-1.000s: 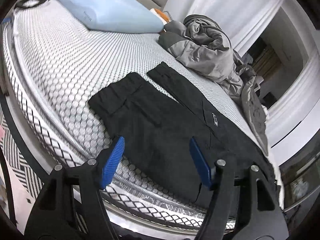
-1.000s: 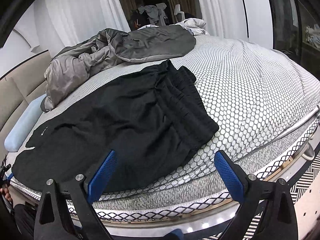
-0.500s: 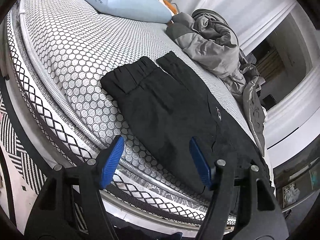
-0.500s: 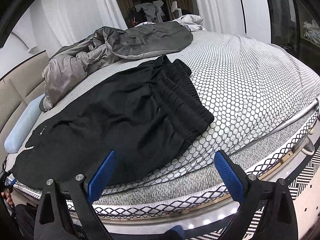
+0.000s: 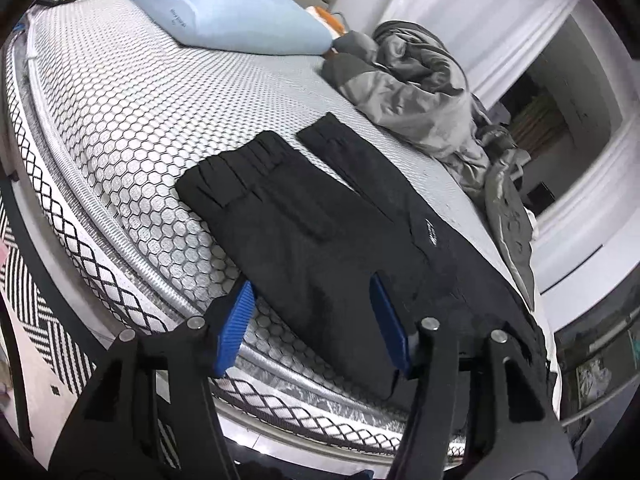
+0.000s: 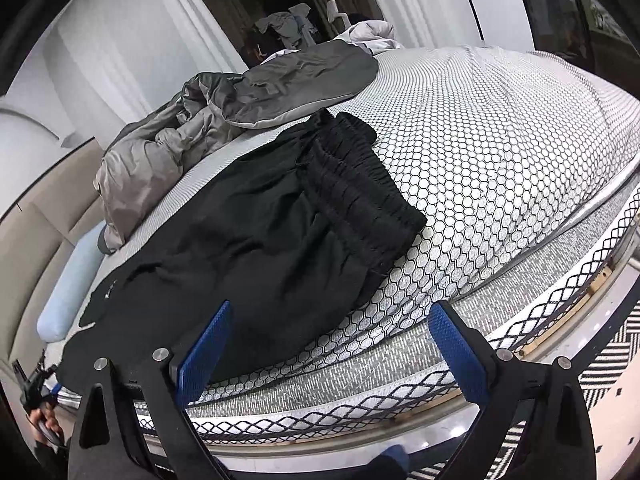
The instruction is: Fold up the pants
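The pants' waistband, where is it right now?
In the right wrist view the waistband lies mid-frame on the honeycomb bedspread, just below the grey duvet, ahead of the right tongs.

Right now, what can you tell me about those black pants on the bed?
The black fabric pants lie spread flat along the near edge of the hexagon-patterned mattress, unfolded. The two leg cuffs lie side by side toward the light blue pillow; the gathered elastic waistband is at the other end. A small white logo marks one leg. Nothing grips them.
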A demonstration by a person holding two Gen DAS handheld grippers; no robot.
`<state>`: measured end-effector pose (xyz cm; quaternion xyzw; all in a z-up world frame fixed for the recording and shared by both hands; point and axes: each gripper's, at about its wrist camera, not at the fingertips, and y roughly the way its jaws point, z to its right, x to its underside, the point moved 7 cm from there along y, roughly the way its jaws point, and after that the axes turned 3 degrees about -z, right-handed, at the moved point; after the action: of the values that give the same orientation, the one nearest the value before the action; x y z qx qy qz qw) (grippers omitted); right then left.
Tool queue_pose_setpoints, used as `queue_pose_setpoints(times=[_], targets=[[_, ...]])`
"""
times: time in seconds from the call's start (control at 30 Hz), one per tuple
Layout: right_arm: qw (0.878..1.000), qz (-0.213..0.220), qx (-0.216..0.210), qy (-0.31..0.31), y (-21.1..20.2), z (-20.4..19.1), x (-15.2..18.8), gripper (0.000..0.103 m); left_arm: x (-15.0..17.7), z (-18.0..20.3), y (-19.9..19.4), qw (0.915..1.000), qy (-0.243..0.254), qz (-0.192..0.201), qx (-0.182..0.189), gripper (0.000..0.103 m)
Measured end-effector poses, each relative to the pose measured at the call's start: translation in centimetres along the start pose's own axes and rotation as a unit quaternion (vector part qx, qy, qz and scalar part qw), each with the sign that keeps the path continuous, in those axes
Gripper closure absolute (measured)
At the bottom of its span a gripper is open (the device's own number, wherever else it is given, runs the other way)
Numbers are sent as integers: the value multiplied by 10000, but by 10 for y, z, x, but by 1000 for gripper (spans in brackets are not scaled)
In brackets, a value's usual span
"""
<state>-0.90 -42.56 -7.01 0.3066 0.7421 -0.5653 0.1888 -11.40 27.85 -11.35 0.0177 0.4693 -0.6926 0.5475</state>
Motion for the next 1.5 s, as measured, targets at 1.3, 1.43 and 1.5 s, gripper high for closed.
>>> queue_pose_setpoints(times=[1.3,1.43,1.5], targets=[[9973,-132,-598,400,40,0,-29,79,-25,-2,40,9995,-40,-88,-287,99],[9976,-86,-617,289,32,-2,-29,87,-25,5,29,9993,193,150,-289,101],[9978,-46,-617,235,23,0,-26,88,-25,8,22,9990,274,215,-279,102]])
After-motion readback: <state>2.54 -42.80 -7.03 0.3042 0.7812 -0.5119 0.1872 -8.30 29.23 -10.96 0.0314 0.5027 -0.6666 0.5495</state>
